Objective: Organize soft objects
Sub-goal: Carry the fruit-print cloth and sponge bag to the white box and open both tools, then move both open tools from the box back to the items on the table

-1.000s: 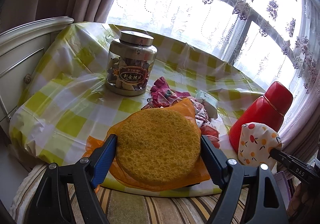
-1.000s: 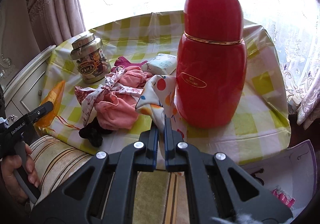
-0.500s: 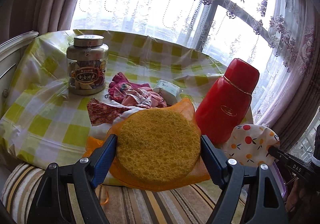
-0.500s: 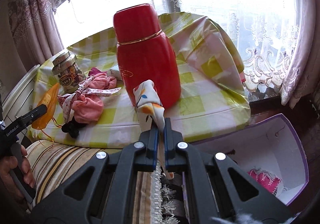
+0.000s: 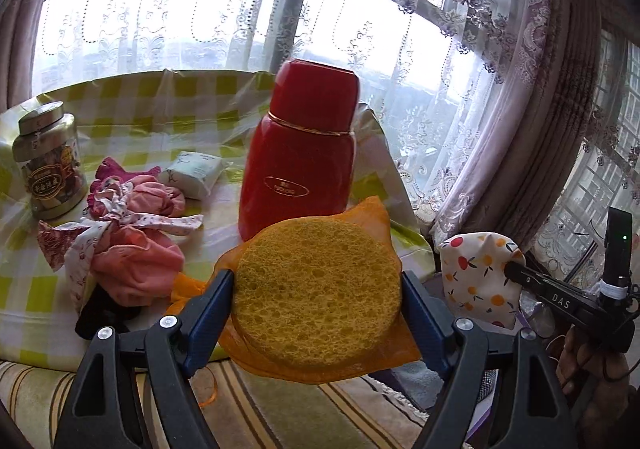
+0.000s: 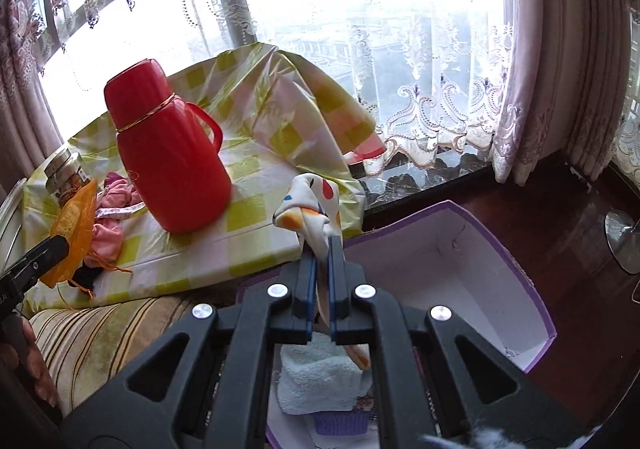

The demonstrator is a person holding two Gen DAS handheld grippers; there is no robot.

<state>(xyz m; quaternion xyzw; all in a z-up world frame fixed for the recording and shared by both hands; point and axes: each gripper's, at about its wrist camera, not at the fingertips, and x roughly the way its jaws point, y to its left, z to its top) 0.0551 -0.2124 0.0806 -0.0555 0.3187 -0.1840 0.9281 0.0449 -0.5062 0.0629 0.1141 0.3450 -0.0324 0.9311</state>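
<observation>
My left gripper [image 5: 318, 287] is shut on a round yellow sponge [image 5: 316, 289] wrapped in orange mesh, held in the air off the table's front right corner. My right gripper [image 6: 322, 249] is shut on a white fruit-print cloth [image 6: 310, 203], held above an open purple box [image 6: 516, 269] on the floor; the cloth also shows in the left wrist view [image 5: 476, 273]. A white towel [image 6: 316, 381] lies in the box under the gripper. A pile of pink and floral cloths [image 5: 128, 233] lies on the checked table [image 5: 132, 117].
A red thermos [image 5: 300, 153] stands near the table's right edge. A glass jar [image 5: 48, 161] stands at the left, a white packet [image 5: 196, 169] behind the cloths. A striped cushion [image 6: 104, 333] lies in front of the table. Curtains hang at the window.
Both grippers have swung right, away from the table. The right gripper with the fruit-print cloth has moved from in front of the thermos to over the purple box. The sponge stays gripped.
</observation>
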